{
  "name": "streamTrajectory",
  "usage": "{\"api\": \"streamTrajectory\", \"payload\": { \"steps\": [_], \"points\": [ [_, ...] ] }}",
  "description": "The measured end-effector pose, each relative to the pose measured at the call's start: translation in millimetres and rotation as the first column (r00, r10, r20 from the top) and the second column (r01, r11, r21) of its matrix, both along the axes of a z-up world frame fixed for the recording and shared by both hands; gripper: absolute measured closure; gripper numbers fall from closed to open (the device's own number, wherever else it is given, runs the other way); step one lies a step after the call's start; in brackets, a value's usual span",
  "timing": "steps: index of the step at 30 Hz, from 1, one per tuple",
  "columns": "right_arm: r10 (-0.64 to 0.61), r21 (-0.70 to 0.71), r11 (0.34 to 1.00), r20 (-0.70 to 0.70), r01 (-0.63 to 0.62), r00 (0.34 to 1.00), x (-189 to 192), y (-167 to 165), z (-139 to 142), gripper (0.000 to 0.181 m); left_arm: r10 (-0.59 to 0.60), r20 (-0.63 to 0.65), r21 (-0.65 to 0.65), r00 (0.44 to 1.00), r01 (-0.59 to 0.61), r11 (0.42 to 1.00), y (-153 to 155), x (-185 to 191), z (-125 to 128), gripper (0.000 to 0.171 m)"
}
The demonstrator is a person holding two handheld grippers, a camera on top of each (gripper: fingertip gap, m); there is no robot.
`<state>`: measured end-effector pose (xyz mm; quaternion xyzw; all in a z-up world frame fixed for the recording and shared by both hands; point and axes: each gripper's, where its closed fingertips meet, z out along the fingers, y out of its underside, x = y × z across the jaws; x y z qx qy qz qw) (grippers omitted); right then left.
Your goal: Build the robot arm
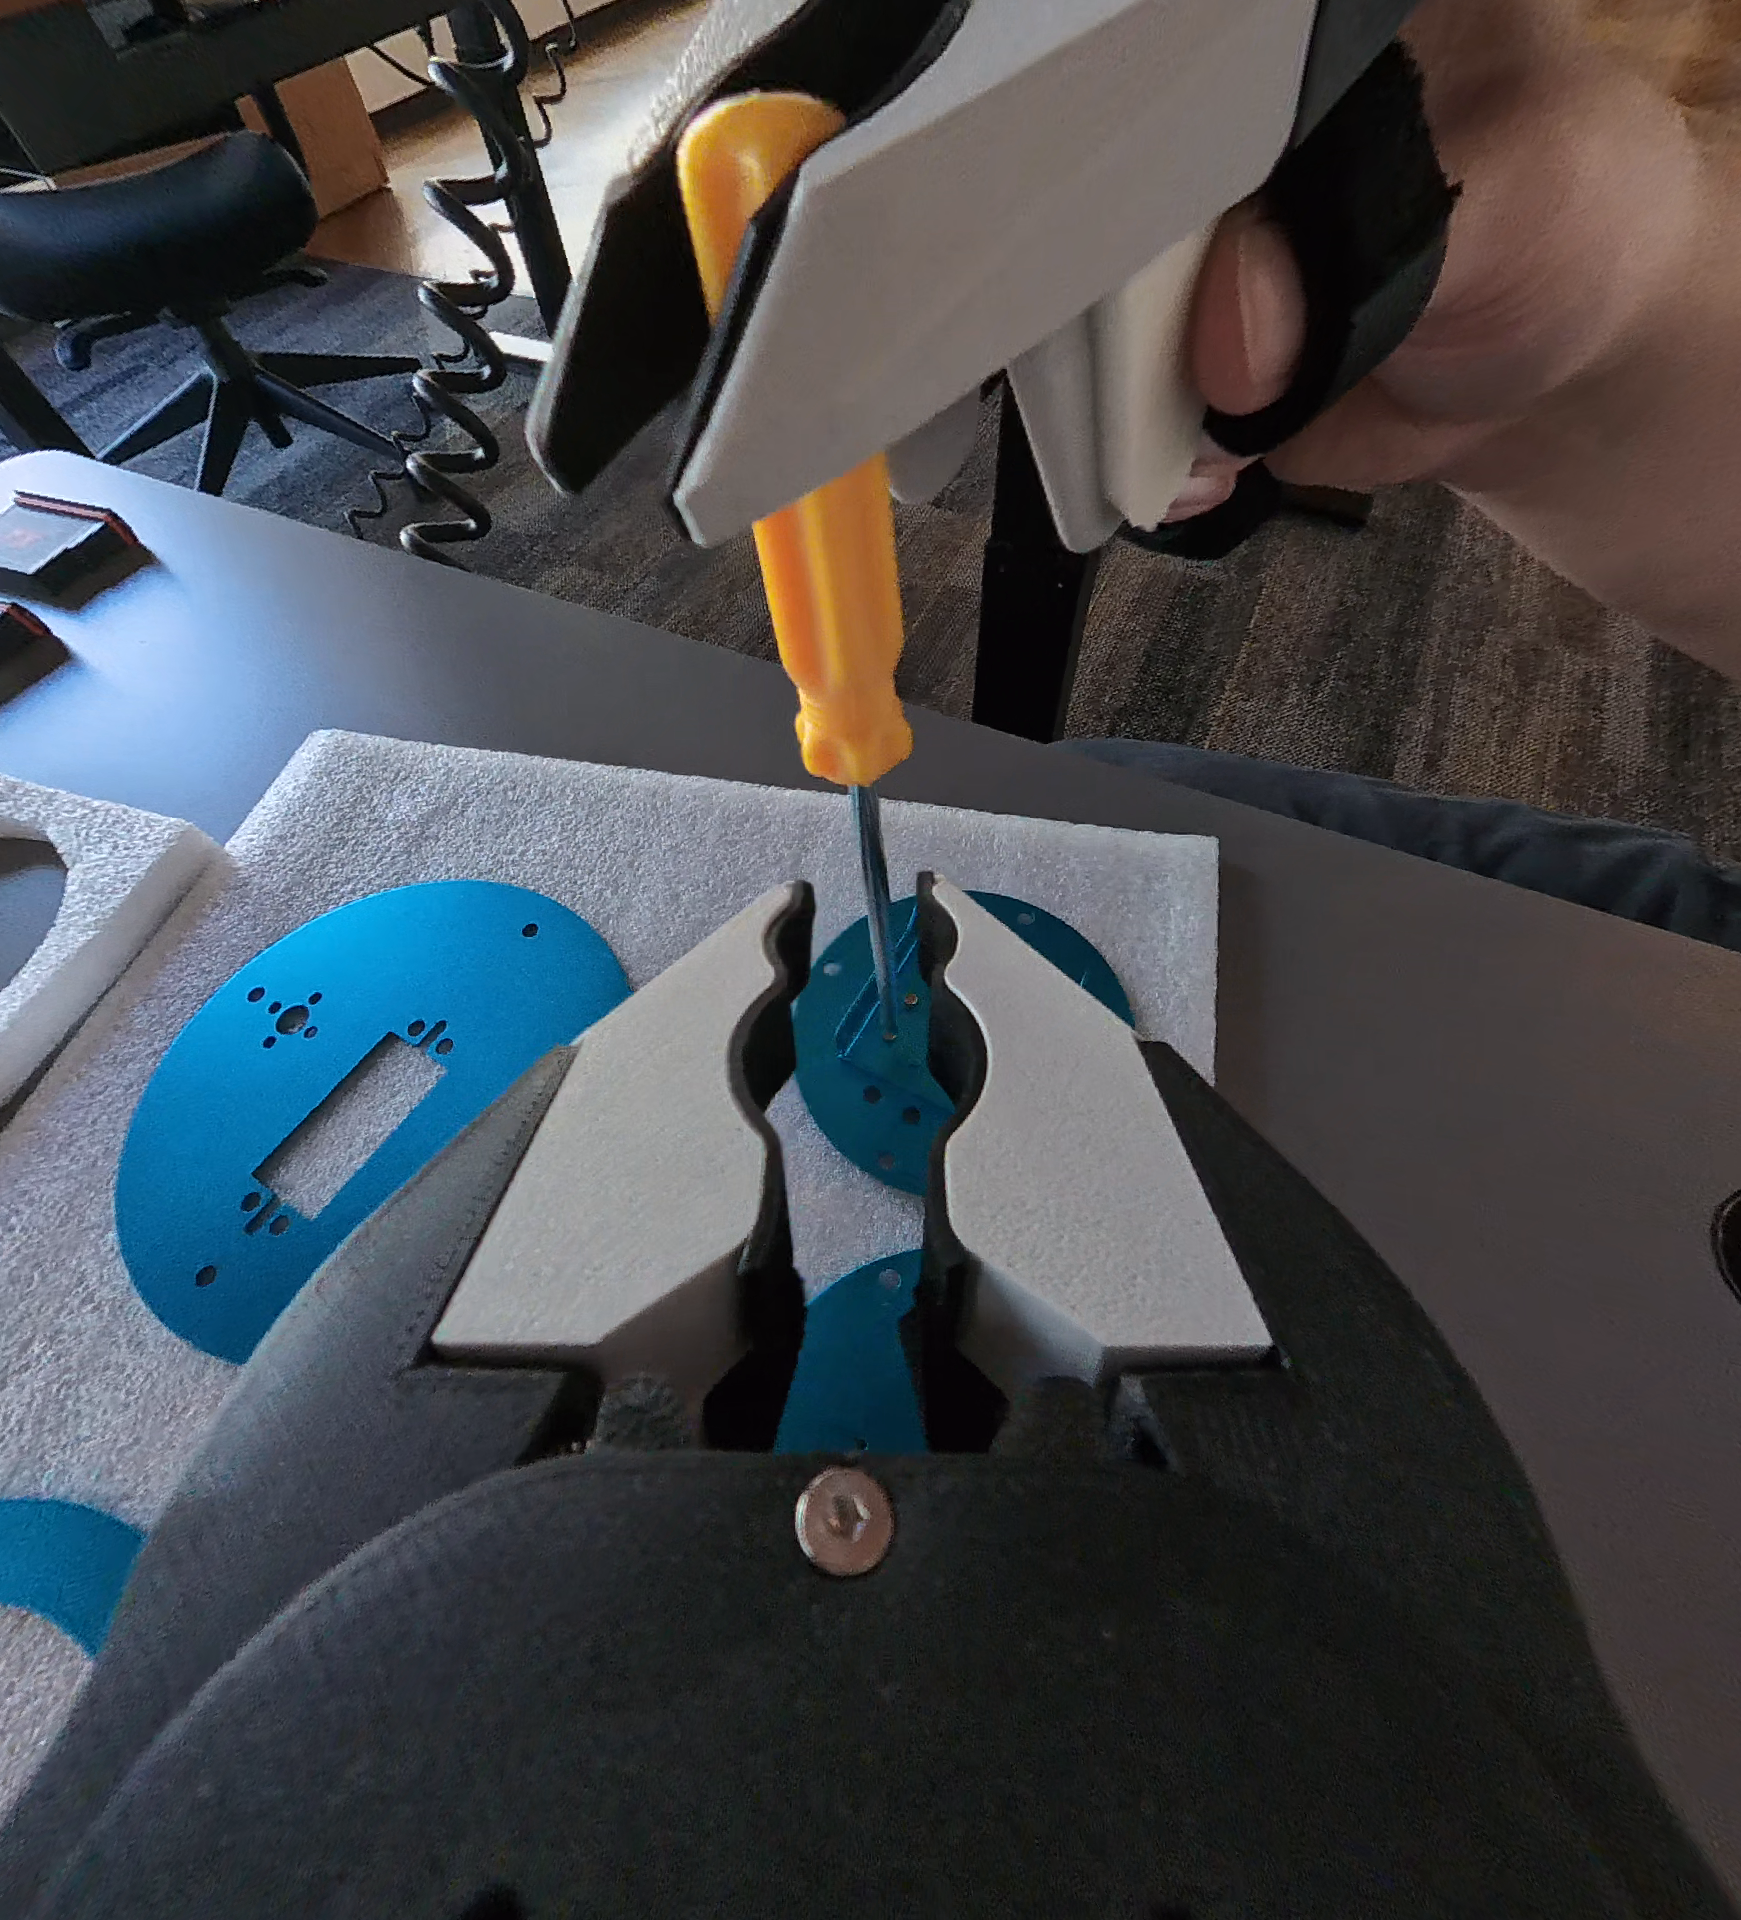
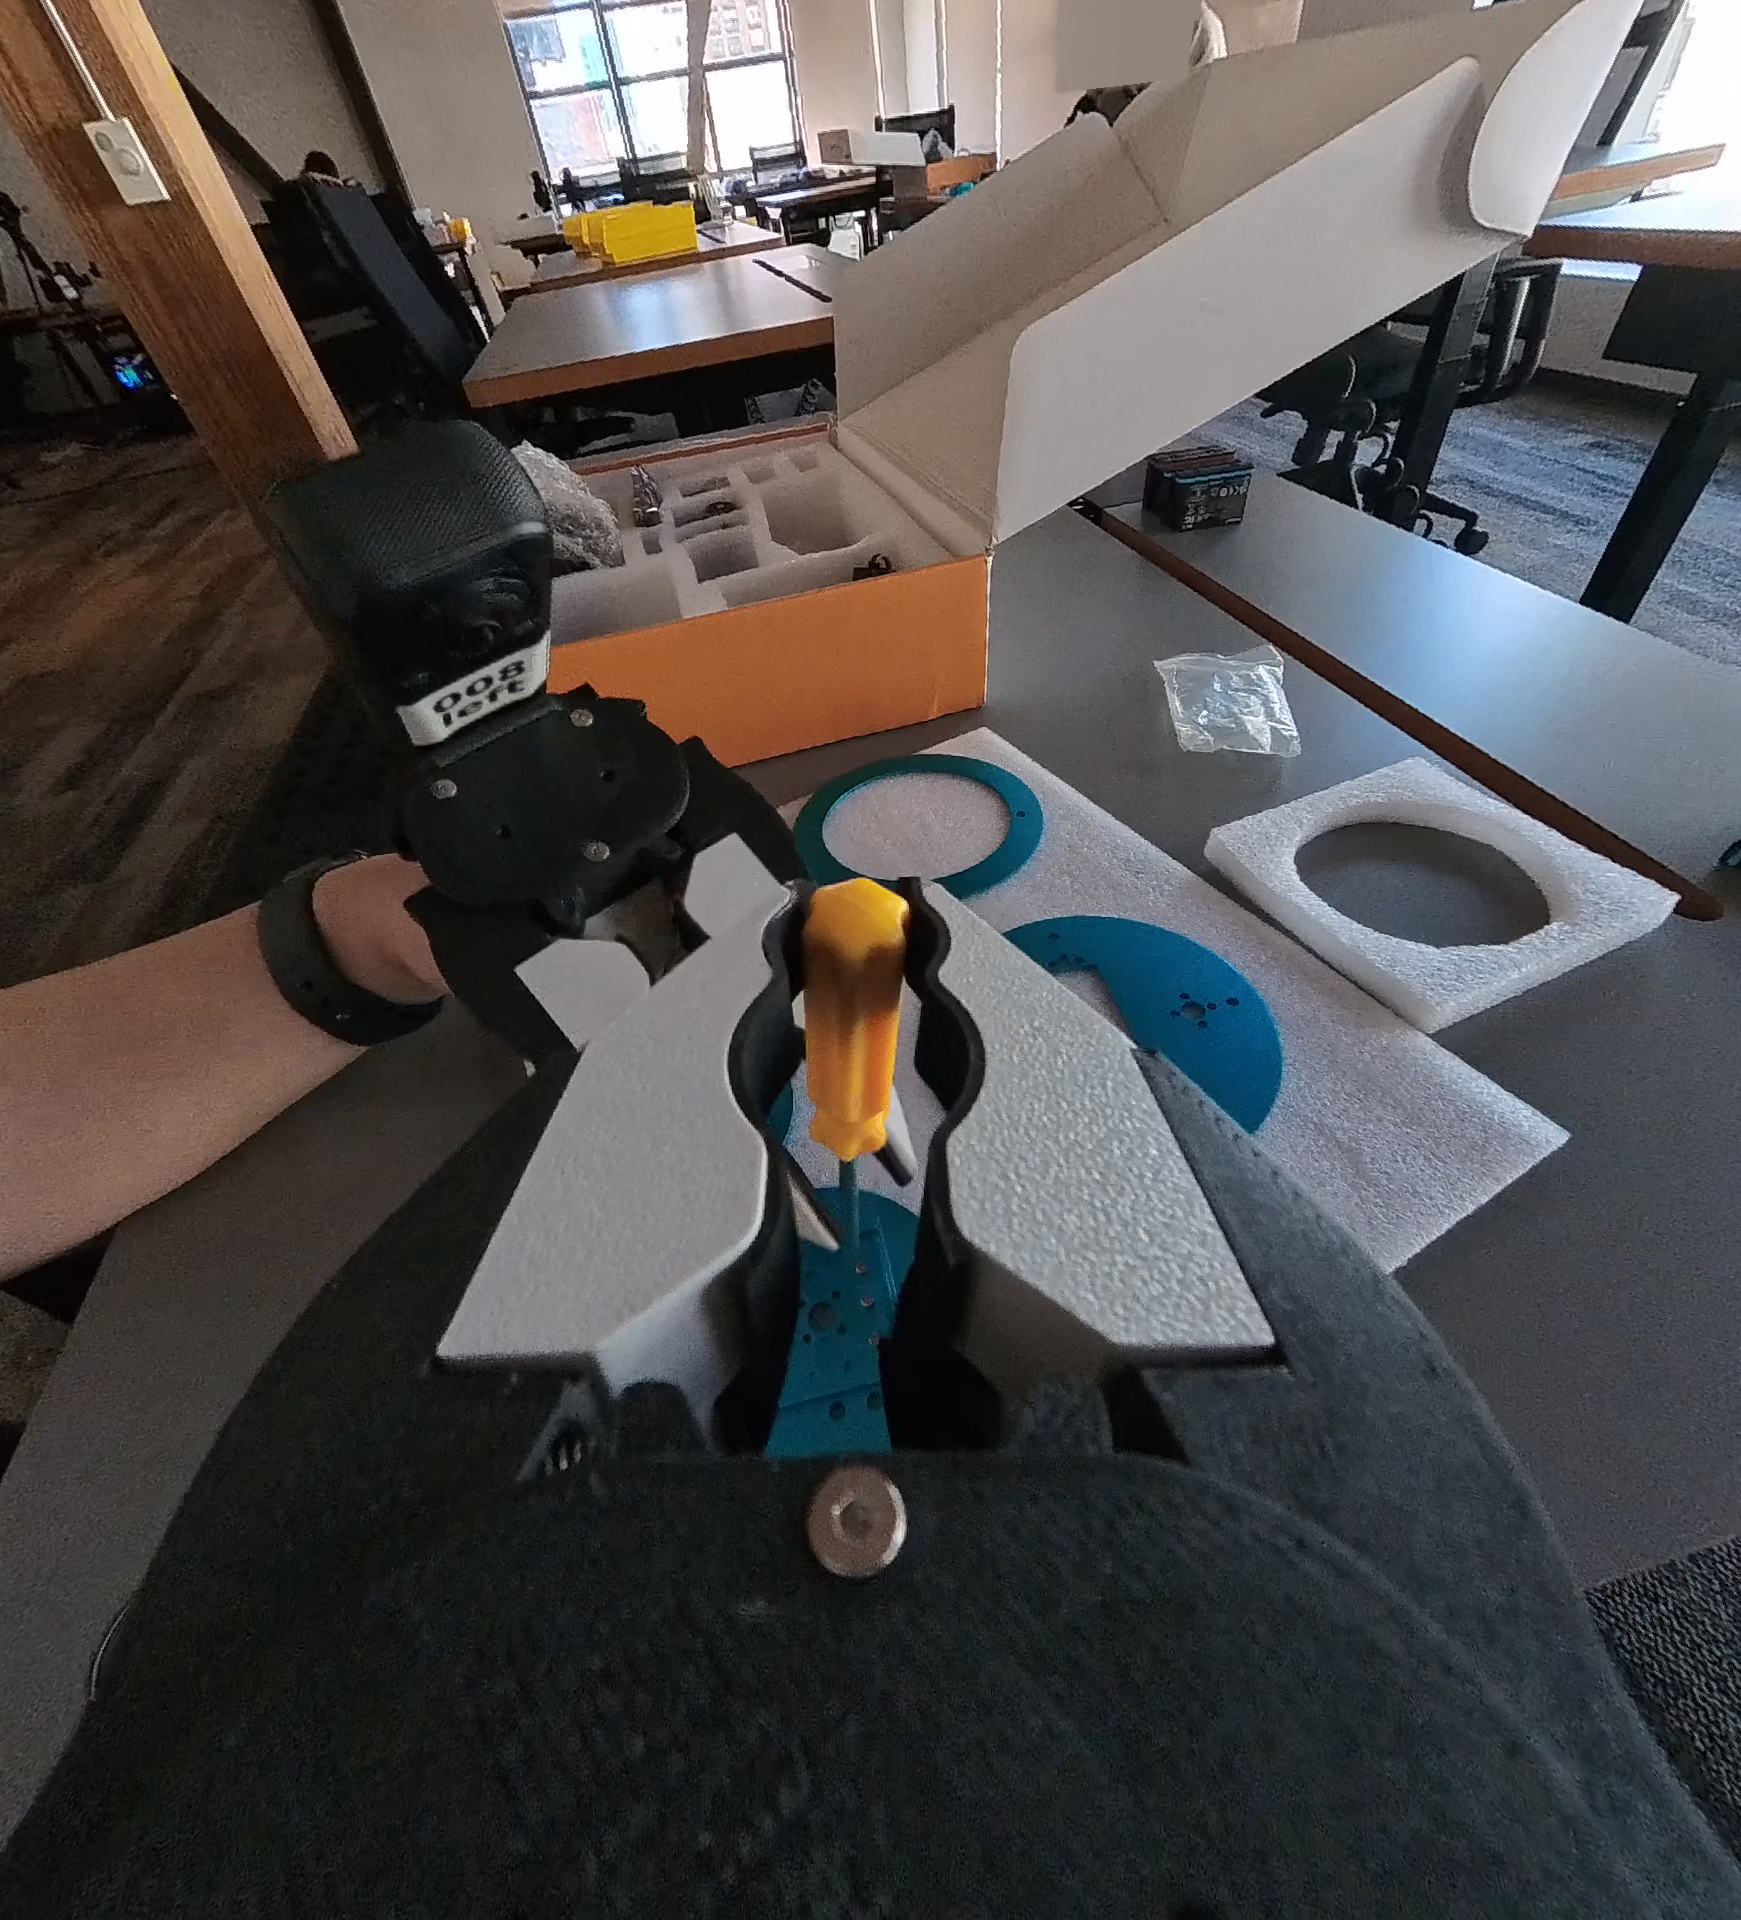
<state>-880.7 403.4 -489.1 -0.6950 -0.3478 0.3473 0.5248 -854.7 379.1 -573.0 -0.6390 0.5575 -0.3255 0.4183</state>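
Observation:
My right gripper is shut on the handle of a yellow screwdriver and holds it nearly upright. It also shows in the left wrist view. The screwdriver has its tip on a small screw in a blue bracket. The bracket stands on a small round blue plate; the plate also shows in the right wrist view. My left gripper is closed narrowly around the bracket from either side. Its body shows in the right wrist view, with a hand behind it.
A white foam sheet carries a large blue disc with a rectangular cut-out and a blue ring. A foam block with a round hole, a plastic bag and an open orange box lie beyond. Small black boxes sit far left. Left tips to right tips: about 9 cm. My left tips are roughly 6 cm from the small round blue plate.

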Motion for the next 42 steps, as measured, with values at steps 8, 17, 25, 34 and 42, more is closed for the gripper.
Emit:
{"api": "streamTrajectory", "payload": {
  "steps": [8, 17, 25, 34, 42],
  "points": [
    [0.012, 0.008, 1.000, 0.001, -0.012, 1.000, 0.2, 0.0, 1.6, 0.165, -0.020, -0.001, -0.009, 1.000, 0.020, 1.000, -2.2, 0.6, -2.0, 0.169],
    [0.027, 0.016, 1.000, 0.004, -0.027, 1.000, -1.1, -4.2, 2.6, 0.165, -0.035, 0.014, -0.014, 0.999, 0.036, 0.999, -6.5, 3.6, -1.3, 0.169],
    [0.029, 0.020, 0.999, 0.006, -0.030, 1.000, 1.1, -4.6, 0.5, 0.165, -0.037, 0.012, -0.015, 0.999, 0.038, 0.999, -6.9, 6.8, -3.6, 0.169],
    [0.033, 0.015, 0.999, -0.008, -0.033, 0.999, 1.8, -3.3, -1.4, 0.165, -0.036, 0.002, -0.012, 0.999, 0.036, 0.999, -6.7, 7.3, -5.8, 0.169],
    [0.038, 0.022, 0.999, -0.004, -0.038, 0.999, 2.1, -4.1, -3.0, 0.165, -0.033, -0.006, -0.013, 0.999, 0.033, 0.999, -5.9, 7.8, -7.5, 0.169]
  ]
}}
